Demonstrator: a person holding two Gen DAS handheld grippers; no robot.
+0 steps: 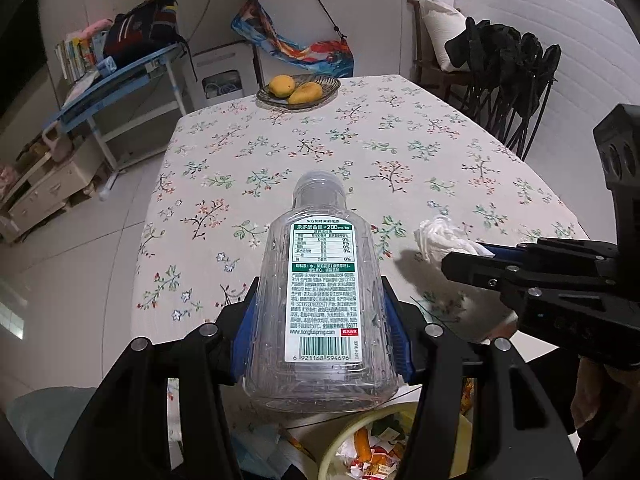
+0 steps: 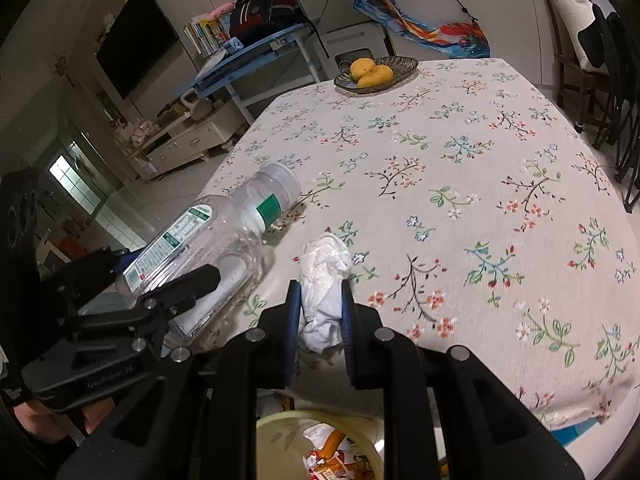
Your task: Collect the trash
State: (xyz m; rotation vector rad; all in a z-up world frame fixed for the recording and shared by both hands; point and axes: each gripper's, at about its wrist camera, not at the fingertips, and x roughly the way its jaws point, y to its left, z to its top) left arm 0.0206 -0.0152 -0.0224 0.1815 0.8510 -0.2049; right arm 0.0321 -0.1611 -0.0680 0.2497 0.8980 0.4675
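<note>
Between the blue pads of my left gripper (image 1: 320, 320) lay a clear plastic bottle (image 1: 320, 292), clamped across its lower body with the capped neck pointing away over the flowered tabletop (image 1: 400, 140). My right gripper (image 2: 320, 308) was closed most of the way on a crumpled white tissue (image 2: 324, 280), the wad squeezed between the pads and bulging out ahead of them. Both pieces hung near the edge of the tabletop closest to me, just above a yellowish bin (image 2: 280, 428) that already held wrappers and paper. I judged the bottle empty, so light, but smooth and thin-walled; a grip across the flat labelled sides seemed right, firm enough to stop it sliding yet not so hard that the wall buckled and it popped free. The tissue weighed almost nothing and was soft all through, so it could be pinched anywhere, though a loose fold might cling to a pad when let go. My left camera showed the bottle's label face-on and the base hanging over the bin's rim, with the tissue only as a tuft at the far gripper's tip. My right camera showed the bottle from the side, tilted with its cap raised, and the tissue held full-length.
</note>
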